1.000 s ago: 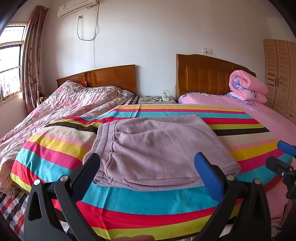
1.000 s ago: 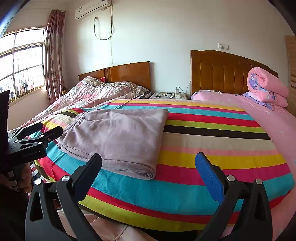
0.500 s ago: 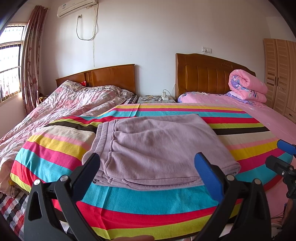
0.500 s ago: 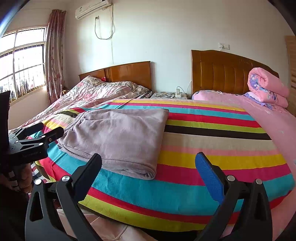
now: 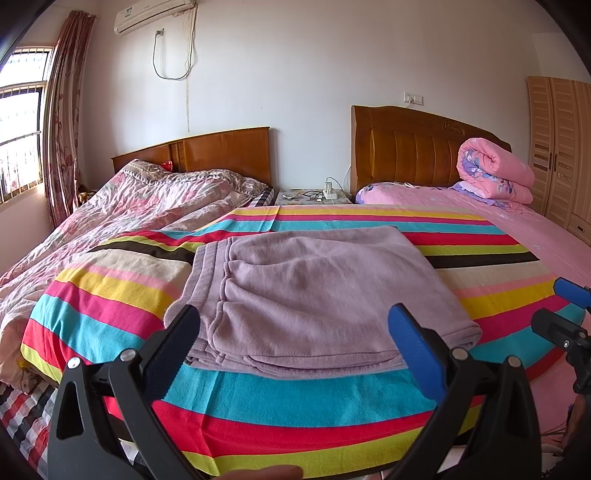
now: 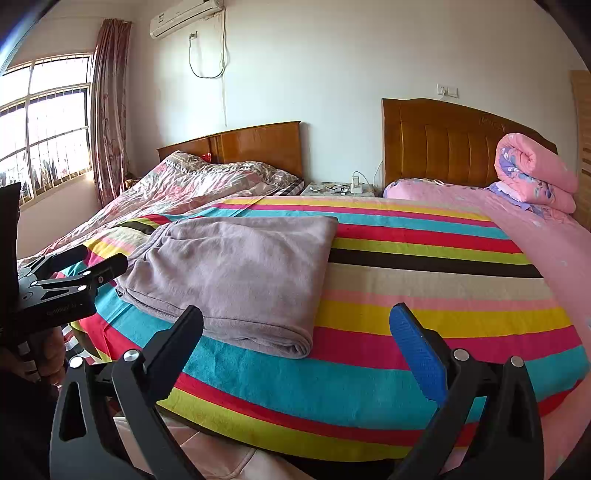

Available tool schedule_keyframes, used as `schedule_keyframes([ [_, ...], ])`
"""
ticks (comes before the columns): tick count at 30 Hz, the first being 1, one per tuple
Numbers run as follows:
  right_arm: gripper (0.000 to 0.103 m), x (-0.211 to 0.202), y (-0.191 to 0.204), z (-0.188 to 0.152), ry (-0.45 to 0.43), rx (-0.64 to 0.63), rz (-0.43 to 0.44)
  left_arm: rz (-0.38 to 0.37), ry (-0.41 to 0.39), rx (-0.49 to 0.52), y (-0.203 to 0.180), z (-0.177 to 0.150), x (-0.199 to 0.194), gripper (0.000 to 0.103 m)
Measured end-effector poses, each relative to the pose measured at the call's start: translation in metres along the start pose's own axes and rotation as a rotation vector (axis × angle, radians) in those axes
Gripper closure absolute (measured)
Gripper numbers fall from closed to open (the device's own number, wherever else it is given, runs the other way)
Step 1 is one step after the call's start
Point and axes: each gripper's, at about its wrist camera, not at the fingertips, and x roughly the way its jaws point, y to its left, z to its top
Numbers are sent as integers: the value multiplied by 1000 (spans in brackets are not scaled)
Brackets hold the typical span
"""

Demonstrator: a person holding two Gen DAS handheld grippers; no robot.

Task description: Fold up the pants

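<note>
Ahead of your left claw (image 5: 293, 330): lilac fleece pants (image 5: 317, 291), folded into a flat stack on the striped blanket (image 5: 303, 402).
Left claw: wide, empty.
Right claw (image 6: 295, 330): wide, empty, pants ahead-left.
Progress: folding looks done; at most tidy edges.

A home bedroom with two beds side by side.

Two wooden headboards (image 5: 417, 155) stand against a white wall, with a small bedside table (image 5: 314, 196) between them holding a charger and cables. Right of the table, a striped blanket (image 5: 369, 225) and a rolled pink quilt (image 5: 495, 171) lie on the bed; left of it, a floral duvet (image 5: 147, 203). An air conditioner (image 5: 155, 14), curtained window (image 6: 48, 122) and wardrobe (image 5: 561, 147) complete the room.
</note>
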Motion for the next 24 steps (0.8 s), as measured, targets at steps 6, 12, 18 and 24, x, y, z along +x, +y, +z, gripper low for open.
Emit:
schedule_keyframes([
  [6, 5, 0, 0, 0, 1, 0, 2, -1, 0, -1, 0, 0, 0, 1],
  [12, 5, 2, -1, 0, 5, 0, 8, -3, 6, -7, 1, -3, 0, 1],
  [18, 5, 3, -2, -1, 8, 6, 11, -4, 16, -16, 3, -2, 1, 1],
  [24, 5, 3, -2, -1, 8, 7, 12, -7, 21, -16, 3, -2, 3, 1],
])
